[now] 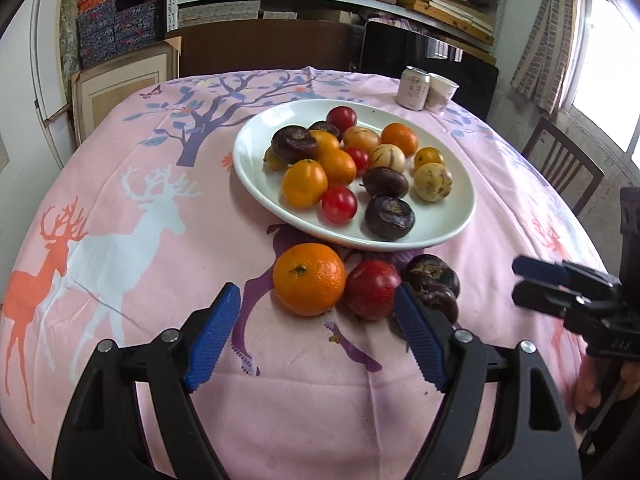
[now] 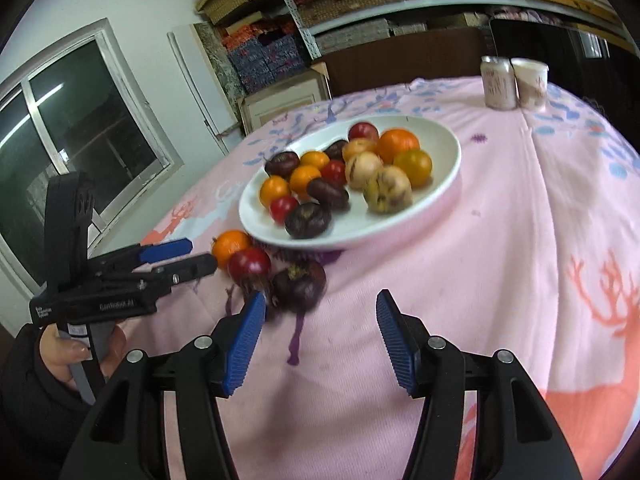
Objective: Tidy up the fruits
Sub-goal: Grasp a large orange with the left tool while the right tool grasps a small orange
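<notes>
Both claws angled down over surface (image 1: 120, 184), jaws apart, empty: left claw (image 1: 316, 320), right claw (image 2: 320, 328). Three loose fruits at plate's (image 1: 256, 168) 6 o'clock: orange (image 1: 309, 279), red fruit (image 1: 372, 288), dark fruit (image 1: 434, 284).

The tablecloth (image 1: 360, 400) is coloured pink and printed with white and orange deer and a purple tree with blue leaves. The plate (image 1: 256, 148) is white. An orange mandarin (image 1: 309, 279), a red fruit (image 1: 372, 294) and a dark purple fruit (image 1: 434, 280) are seen before it. Blue ribbed pads (image 1: 214, 336) are fitted on black grippers.
</notes>
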{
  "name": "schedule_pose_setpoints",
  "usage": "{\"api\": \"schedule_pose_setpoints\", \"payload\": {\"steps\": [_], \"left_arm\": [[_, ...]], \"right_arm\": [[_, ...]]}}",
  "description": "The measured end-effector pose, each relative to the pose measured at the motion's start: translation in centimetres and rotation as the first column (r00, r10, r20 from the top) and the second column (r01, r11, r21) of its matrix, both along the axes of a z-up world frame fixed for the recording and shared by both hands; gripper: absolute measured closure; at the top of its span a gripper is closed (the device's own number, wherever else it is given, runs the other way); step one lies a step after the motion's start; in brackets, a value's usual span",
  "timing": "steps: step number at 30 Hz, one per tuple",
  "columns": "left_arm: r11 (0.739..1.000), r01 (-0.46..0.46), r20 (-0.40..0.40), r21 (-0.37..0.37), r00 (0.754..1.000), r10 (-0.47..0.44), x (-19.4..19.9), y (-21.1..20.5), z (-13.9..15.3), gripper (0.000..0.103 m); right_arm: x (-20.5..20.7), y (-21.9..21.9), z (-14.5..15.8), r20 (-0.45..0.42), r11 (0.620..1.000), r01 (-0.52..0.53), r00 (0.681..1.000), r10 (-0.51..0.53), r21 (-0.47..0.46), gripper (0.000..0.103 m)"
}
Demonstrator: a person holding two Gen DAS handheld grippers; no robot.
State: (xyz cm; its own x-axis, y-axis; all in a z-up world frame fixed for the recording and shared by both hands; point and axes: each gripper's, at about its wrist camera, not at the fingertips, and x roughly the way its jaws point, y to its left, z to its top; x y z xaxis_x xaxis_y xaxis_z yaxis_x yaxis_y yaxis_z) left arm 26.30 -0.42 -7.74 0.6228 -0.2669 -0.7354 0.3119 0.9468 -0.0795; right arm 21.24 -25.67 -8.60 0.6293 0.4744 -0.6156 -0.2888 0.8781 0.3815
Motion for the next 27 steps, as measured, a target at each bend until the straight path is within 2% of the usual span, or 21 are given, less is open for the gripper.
{"api": "schedule_pose_setpoints", "payload": {"steps": [4, 5, 6, 9, 13, 17, 20, 25, 27], "left_arm": [[0.998, -0.052, -0.023, -0.032, 0.998, 0.052, 1.4, 0.5, -0.7, 0.026], [0.997, -0.064, -0.026, -0.042, 0.998, 0.063, 1.7, 0.6, -0.7, 0.029], [0.996, -0.07, -0.031, -0.054, 0.997, 0.069, 2.0, 0.7, -0.8, 0.038], [0.993, -0.075, -0.06, -0.089, 0.996, 0.069, 2.8, 0.9, -1.0, 0.047], [0.987, -0.071, -0.096, -0.146, 0.994, 0.057, 3.2, 1.9, -1.3, 0.048], [0.996, -0.015, -0.093, -0.09, 0.996, 0.007, 2.7, 1.2, -1.5, 0.048], [0.999, 0.037, -0.051, 0.0, 0.998, -0.037, 2.1, 0.2, -1.6, 0.048], [0.995, 0.038, -0.005, 0.097, 0.999, -0.038, 2.8, -1.0, -1.8, 0.048], [0.995, 0.031, -0.009, 0.092, 0.999, -0.03, 3.2, -0.9, -2.1, 0.043]], "right_arm": [[0.1, -1.0, -0.4, -0.018, 0.998, 0.011, 1.0, -0.009, 0.07, 0.044], [0.2, -1.0, -0.6, -0.03, 0.997, 0.013, 0.999, -0.011, 0.072, 0.044], [0.4, -1.0, -0.8, -0.04, 0.997, 0.013, 0.999, -0.01, 0.074, 0.044], [0.4, -1.0, -0.8, -0.037, 0.997, 0.005, 0.999, -0.002, 0.08, 0.044], [0.4, -1.2, -0.9, -0.04, 0.995, 0.001, 0.999, 0.003, 0.098, 0.044], [0.6, -1.5, -1.0, -0.05, 0.993, 0.002, 0.999, 0.004, 0.114, 0.044], [0.6, -1.5, -1.0, -0.046, 0.994, -0.003, 0.999, 0.008, 0.114, 0.044], [0.8, -1.4, -1.1, -0.055, 0.993, -0.003, 0.998, 0.01, 0.116, 0.044], [0.7, -1.5, -1.1, -0.052, 0.993, -0.003, 0.999, 0.009, 0.115, 0.044]]}}
